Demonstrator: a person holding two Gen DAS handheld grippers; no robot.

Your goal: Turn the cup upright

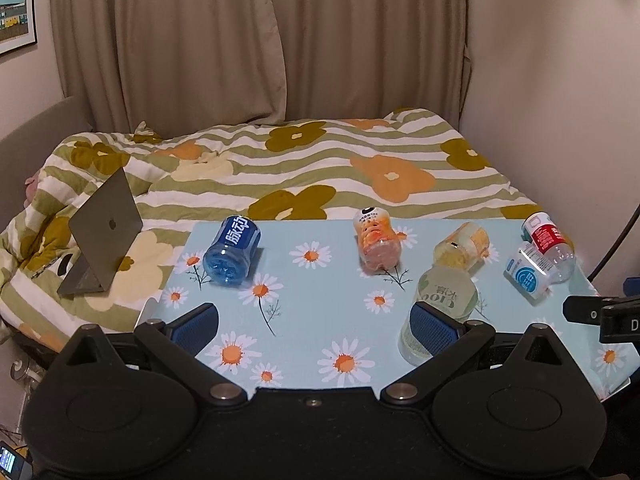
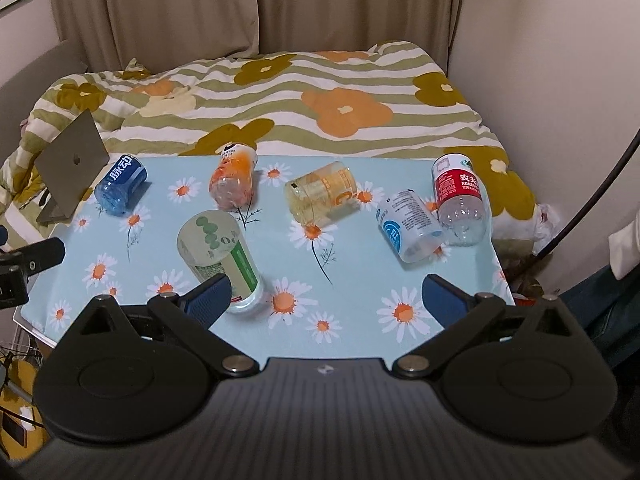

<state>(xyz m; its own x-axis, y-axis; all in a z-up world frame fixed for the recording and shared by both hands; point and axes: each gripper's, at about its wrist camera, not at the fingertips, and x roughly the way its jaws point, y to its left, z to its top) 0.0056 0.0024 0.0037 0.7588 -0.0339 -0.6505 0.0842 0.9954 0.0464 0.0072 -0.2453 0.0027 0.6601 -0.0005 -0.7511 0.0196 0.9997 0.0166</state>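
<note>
Left wrist view: the left gripper (image 1: 314, 322) hangs over the near edge of the table (image 1: 304, 320), its blue pads (image 1: 196, 326) wide apart and clamped on nothing. Six cut bottle-cups lie on their sides on the daisy cloth. The blue cup (image 1: 232, 254) lies at 10 o'clock, the orange cup (image 1: 376, 244) at 12. The green cup (image 1: 442, 308) lies at 2 o'clock, partly behind the right pad. The yellow cup (image 1: 464, 246) is just beyond it. The white cup (image 1: 528, 276) and red cup (image 1: 550, 246) touch at 3 o'clock. A laptop (image 1: 102, 236) stands open on the bed (image 1: 320, 164) at 9 o'clock.

Right wrist view: the right gripper (image 2: 328, 300) is also spread wide, gripping nothing. The green cup (image 2: 218, 254) lies at 10 o'clock, its near end just behind the left pad (image 2: 210, 298). The yellow cup (image 2: 324, 196) lies at 12 o'clock. The orange cup (image 2: 234, 182) and blue cup (image 2: 120, 186) lie farther left. The white cup (image 2: 408, 226) and red cup (image 2: 460, 200) lie together at 2 o'clock.
</note>
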